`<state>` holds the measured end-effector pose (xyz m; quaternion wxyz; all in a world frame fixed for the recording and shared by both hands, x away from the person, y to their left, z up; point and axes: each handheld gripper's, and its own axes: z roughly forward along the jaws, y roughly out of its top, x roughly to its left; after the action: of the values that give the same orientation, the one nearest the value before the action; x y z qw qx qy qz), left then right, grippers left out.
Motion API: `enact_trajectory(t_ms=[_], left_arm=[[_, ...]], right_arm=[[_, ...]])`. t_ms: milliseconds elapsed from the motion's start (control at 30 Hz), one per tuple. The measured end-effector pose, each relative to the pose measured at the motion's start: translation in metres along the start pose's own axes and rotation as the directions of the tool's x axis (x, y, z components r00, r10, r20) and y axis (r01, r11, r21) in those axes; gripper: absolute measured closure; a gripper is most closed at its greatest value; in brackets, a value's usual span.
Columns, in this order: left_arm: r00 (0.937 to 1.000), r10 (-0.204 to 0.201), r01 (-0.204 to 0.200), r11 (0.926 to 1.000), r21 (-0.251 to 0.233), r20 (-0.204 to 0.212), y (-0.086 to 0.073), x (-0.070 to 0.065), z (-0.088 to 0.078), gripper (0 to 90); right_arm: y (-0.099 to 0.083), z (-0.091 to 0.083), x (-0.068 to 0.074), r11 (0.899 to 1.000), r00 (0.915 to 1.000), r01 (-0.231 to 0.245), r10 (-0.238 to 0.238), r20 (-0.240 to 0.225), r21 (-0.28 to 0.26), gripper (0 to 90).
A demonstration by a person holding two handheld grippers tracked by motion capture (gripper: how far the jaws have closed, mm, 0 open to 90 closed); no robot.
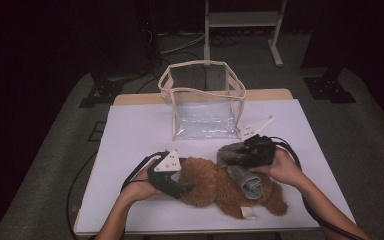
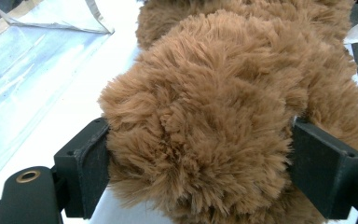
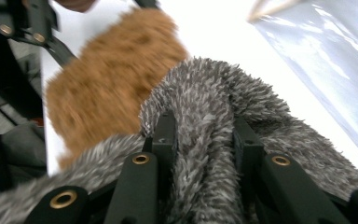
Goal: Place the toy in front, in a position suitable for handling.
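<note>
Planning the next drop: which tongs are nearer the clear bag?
Right. The right tongs, shut on the grey furry piece, sit just in front of the clear bag; the left tongs, clamping the brown plush toy, are farther back.

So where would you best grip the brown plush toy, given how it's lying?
At the rounded end nearest the left gripper, coming level from the left. The brown plush toy lies flat and long across the white table, and that end bulges enough for the jaws to straddle. They already pinch it there.
</note>
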<state>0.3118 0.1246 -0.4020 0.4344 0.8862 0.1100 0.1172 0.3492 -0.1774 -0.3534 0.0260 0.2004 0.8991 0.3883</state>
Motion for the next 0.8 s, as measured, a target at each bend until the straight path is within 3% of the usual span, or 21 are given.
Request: enact_trajectory(t_ms=[167,367,533,633,700,800], left_arm=[[1.0,0.008,-0.008,1.0,0.006,0.001,0.001,0.0,0.0,15.2],[1.0,0.005,-0.005,1.0,0.005,-0.002,0.001,0.0,0.0,15.1],[1.0,0.006,-0.006,1.0,0.007,-0.004,0.001,-0.001,0.0,15.1],[1.0,0.007,-0.007,0.9999,0.009,-0.001,0.001,-0.001,0.0,15.2],[1.0,0.007,-0.007,0.9999,0.009,0.0,0.001,0.0,0.0,15.1],[1.0,0.008,-0.008,0.9999,0.012,-0.001,0.001,0.0,0.0,15.1]], right_arm=[[-0.036,-0.024,-0.022,0.993,0.9938,-0.103,0.105,0.037,-0.059,67.8],[-0.07,-0.033,-0.042,0.97,0.9739,-0.215,0.222,0.049,-0.116,67.8],[-0.086,-0.04,-0.053,0.961,0.9624,-0.246,0.258,0.085,-0.128,67.8],[-0.094,-0.048,-0.059,0.955,0.9499,-0.269,0.285,0.129,-0.125,67.8],[-0.097,-0.055,-0.059,0.952,0.9469,-0.272,0.29,0.139,-0.138,67.7],[-0.096,-0.065,-0.055,0.951,0.95,-0.256,0.281,0.136,-0.176,67.7]])
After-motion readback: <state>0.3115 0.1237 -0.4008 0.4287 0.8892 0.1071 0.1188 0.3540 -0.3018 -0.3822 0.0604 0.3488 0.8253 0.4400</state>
